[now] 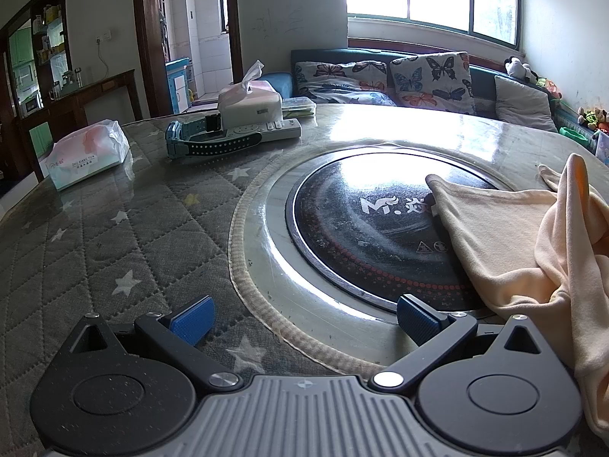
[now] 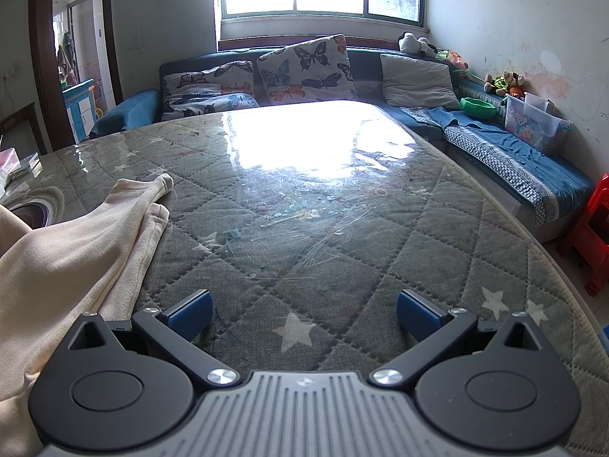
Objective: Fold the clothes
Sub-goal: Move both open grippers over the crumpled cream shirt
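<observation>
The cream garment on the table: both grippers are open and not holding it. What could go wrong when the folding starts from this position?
1. Part of the cream garment lies over the round black cooktop; if that is warm, the cloth could suffer.
2. The glossy table cover may let the fabric slide rather than crease.
3. The left gripper and right gripper stand apart from the bunched cloth, so a grasp might catch several layers.

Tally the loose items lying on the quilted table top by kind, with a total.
Cream fabric garment: 1
Tissue packs: 2, a soft plastic one and a white box-shaped one
Grey remote control: 1
Blue-and-black strapped watch: 1
Total: 5
</observation>
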`<state>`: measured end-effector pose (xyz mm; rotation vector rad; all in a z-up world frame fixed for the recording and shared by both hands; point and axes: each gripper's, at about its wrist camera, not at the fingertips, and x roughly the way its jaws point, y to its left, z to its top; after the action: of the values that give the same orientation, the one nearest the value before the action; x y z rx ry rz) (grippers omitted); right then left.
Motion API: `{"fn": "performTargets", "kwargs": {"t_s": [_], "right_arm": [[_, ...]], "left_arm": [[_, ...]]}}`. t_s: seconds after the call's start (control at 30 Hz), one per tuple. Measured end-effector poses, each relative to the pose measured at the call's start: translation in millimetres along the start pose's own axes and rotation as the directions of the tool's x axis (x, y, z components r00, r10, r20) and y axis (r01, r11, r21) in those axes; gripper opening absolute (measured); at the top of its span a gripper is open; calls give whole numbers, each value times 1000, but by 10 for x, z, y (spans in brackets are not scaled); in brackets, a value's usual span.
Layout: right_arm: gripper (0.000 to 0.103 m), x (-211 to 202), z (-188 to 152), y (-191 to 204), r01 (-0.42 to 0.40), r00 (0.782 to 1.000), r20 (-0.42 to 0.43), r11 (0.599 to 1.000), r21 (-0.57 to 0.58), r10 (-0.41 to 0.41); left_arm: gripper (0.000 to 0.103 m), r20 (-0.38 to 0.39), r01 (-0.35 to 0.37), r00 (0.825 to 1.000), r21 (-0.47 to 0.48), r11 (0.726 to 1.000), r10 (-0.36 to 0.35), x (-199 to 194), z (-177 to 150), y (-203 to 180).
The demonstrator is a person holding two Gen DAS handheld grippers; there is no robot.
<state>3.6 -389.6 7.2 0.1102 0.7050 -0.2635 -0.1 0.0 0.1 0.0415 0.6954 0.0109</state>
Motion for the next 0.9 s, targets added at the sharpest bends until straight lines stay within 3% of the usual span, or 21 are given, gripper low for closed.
{"fn": "performTargets", "kwargs": {"t_s": [0.33, 0.67, 0.9], "right_arm": [[103, -97, -21, 49, -22, 999, -29, 1000, -11, 21], [103, -519, -124, 268, -38, 999, -11, 998, -51, 37], [103, -795, -277, 494, -61, 998, -18, 985, -164, 59]], "left_arm": [[103, -42, -28, 999, -43, 999, 27, -108, -6, -17], [103, -57, -35, 998, -26, 999, 34, -435, -107, -271], [103, -75, -38, 997, -28, 999, 36, -667, -190, -439]]}}
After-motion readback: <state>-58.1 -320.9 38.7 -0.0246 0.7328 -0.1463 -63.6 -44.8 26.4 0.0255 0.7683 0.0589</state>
